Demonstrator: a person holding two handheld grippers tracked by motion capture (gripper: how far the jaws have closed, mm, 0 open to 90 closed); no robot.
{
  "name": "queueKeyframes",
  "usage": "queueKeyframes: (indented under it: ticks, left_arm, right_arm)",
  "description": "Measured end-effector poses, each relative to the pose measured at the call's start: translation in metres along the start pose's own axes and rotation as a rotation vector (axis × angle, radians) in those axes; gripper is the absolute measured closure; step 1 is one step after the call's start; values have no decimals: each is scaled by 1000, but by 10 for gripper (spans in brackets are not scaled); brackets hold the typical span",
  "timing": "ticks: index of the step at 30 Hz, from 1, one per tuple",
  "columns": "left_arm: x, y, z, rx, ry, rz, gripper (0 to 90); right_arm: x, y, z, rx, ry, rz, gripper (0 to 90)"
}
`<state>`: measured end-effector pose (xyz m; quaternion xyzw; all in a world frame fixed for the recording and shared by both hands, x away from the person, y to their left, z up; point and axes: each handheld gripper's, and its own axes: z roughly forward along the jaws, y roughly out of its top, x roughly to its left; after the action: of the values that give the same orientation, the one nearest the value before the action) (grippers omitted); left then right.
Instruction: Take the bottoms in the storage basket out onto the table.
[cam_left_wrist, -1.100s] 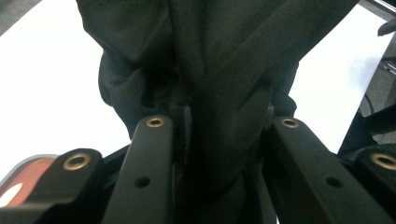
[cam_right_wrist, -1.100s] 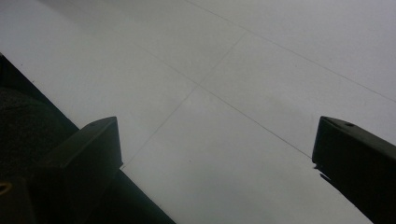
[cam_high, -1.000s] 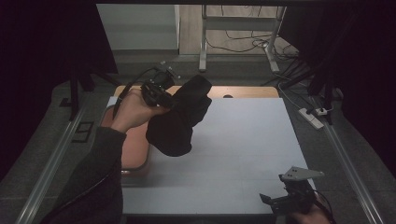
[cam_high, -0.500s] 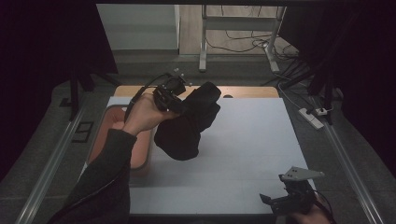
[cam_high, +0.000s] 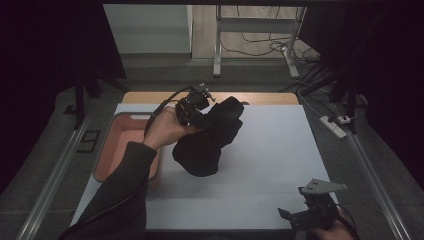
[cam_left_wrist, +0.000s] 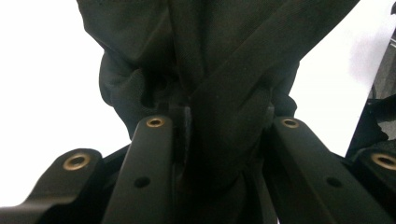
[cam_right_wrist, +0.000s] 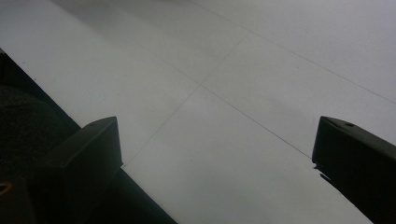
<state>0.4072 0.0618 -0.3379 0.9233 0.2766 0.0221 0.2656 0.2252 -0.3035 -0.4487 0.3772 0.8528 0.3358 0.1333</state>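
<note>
Clamped in the left gripper (cam_high: 196, 106): a black garment (cam_high: 207, 137), bunched between tight jaws (folds squeezed between the two black bars in the left gripper view (cam_left_wrist: 219, 140)). Hanging above the white table sheet (cam_high: 260, 165), just right of the orange bin (cam_high: 125, 145), long axis slanting from upper right near the gripper down to lower left, lower end at or close to the sheet. Near the table's front right corner, the right gripper (cam_high: 300, 216), jaws spread wide, nothing between them, pointed across bare white surface (cam_right_wrist: 224, 107).

High view overhead — gripper views close, sharing table (cam_high: 260, 170).
</note>
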Motion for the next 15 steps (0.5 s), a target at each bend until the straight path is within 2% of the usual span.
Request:
queueKeyframes:
  ticks: [15]
  left_arm:
    - [1,-2,34,47,15,-12,709]
  right_arm:
    - [0,0,0,-1,3,-4,15]
